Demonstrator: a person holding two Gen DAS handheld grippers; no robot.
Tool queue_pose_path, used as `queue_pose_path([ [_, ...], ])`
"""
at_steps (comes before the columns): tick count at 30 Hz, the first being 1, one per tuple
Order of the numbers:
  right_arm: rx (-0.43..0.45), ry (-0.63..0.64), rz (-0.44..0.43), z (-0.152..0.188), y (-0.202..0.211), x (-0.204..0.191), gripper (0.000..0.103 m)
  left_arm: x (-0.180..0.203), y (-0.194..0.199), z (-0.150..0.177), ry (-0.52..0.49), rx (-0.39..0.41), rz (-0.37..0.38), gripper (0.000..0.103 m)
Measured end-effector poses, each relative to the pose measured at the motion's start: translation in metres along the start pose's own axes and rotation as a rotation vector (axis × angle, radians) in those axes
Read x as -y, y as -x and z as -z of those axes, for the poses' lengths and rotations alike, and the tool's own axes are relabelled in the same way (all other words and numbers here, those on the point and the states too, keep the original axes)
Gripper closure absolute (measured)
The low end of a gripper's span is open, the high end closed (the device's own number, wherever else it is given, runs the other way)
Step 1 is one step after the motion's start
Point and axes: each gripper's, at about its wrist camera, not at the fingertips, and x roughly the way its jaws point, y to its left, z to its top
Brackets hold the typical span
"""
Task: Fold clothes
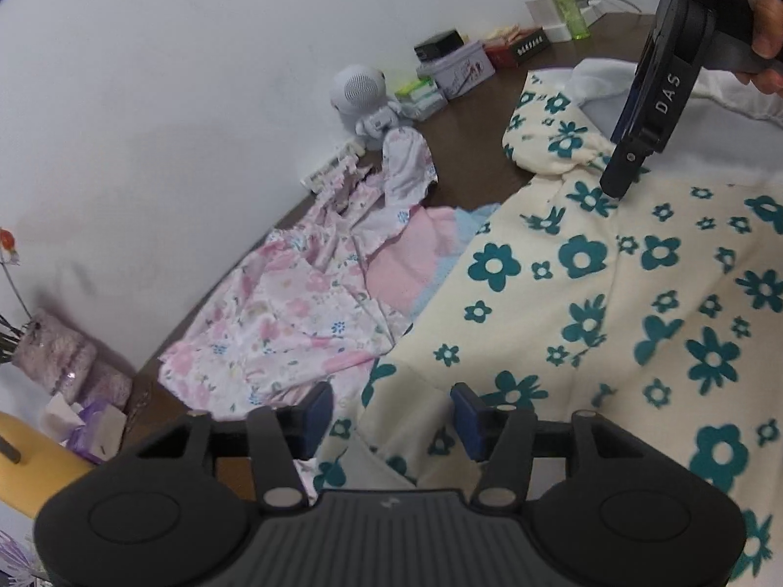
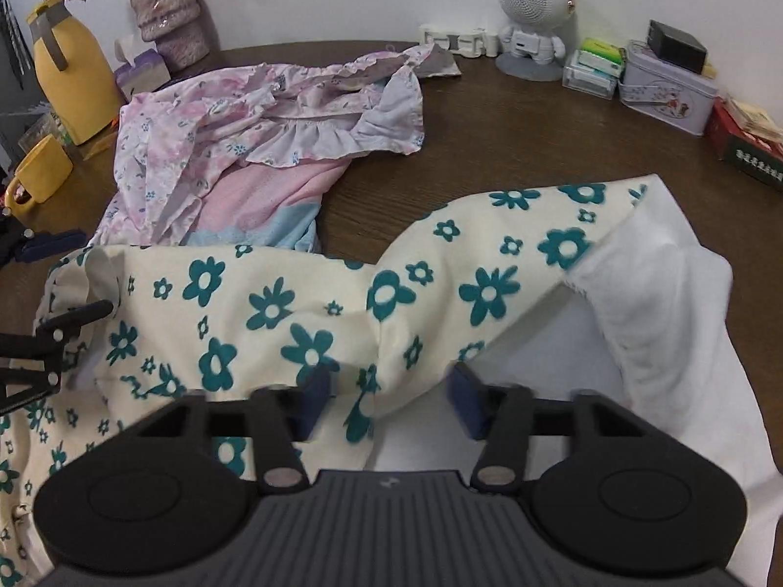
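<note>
Where the dark wooden bench (image 2: 514,146) meets the white wall, one yellow jug (image 2: 68,73), one yellow mug (image 2: 41,173), one fuzzy vase (image 2: 166,10), one astronaut-shaped speaker (image 2: 533,14) and one tin box (image 2: 665,93) line the far edge. Two garments lie there: a pink floral dress (image 2: 205,122) at left, and nearer, a cream sweatshirt with teal flowers (image 2: 274,308), its white lining turned out at right. Bare wood stays open between them. The left hand-held gripper (image 1: 391,416) hovers over the sweatshirt's hem, jaws wide, holding nothing. The right hand-held gripper (image 2: 386,403) has its jaws wide around a raised fold.
</note>
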Motion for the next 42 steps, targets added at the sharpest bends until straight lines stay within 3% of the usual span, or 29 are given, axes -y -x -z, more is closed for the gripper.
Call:
queue_pose_path([
  [1, 0.002, -0.009, -0.018, -0.002, 0.0, 0.002, 0.097, -0.002, -0.003, 0.0, 0.01, -0.013, 0.004, 0.101],
  [7, 0.102, -0.156, -0.111, -0.004, 0.013, 0.033, 0.096, -0.026, 0.002, 0.011, 0.163, 0.006, -0.029, 0.1],
  [10, 0.098, -0.187, -0.148, 0.0, 0.01, 0.039, 0.096, -0.028, 0.009, 0.013, 0.199, 0.014, -0.019, 0.089],
  [12, 0.093, -0.19, -0.163, 0.002, 0.009, 0.039, 0.096, -0.026, 0.024, 0.013, 0.207, 0.047, -0.023, 0.069],
  [13, 0.094, -0.191, -0.17, 0.003, 0.009, 0.039, 0.095, -0.024, 0.03, 0.012, 0.226, 0.053, 0.0, 0.052],
  [14, 0.094, -0.192, -0.177, 0.004, 0.009, 0.039, 0.093, -0.023, 0.033, 0.012, 0.259, 0.047, 0.046, 0.047],
  [20, 0.102, -0.199, -0.187, 0.005, 0.01, 0.04, 0.089, -0.017, 0.055, 0.009, 0.454, 0.009, 0.328, 0.047],
  [23, 0.103, -0.195, -0.192, 0.005, 0.009, 0.039, 0.089, -0.017, 0.041, 0.011, 0.608, -0.076, 0.413, 0.048],
  [26, 0.103, -0.186, -0.201, 0.007, 0.01, 0.039, 0.087, -0.024, 0.025, 0.014, 0.753, -0.137, 0.43, 0.051],
  [31, 0.102, -0.159, -0.208, 0.01, 0.01, 0.041, 0.086, -0.032, 0.012, 0.011, 0.856, -0.173, 0.387, 0.053],
  [34, 0.098, -0.139, -0.213, 0.01, 0.009, 0.04, 0.086, -0.038, 0.0, 0.009, 0.91, -0.198, 0.368, 0.058],
  [38, 0.09, -0.106, -0.213, 0.01, 0.006, 0.037, 0.086, -0.039, -0.015, 0.008, 0.959, -0.206, 0.367, 0.089],
  [40, 0.082, -0.096, -0.216, 0.009, 0.003, 0.035, 0.087, -0.038, -0.021, 0.008, 0.974, -0.201, 0.364, 0.099],
  [42, 0.08, -0.089, -0.229, 0.009, 0.001, 0.035, 0.096, -0.038, -0.022, 0.007, 0.983, -0.177, 0.344, 0.102],
])
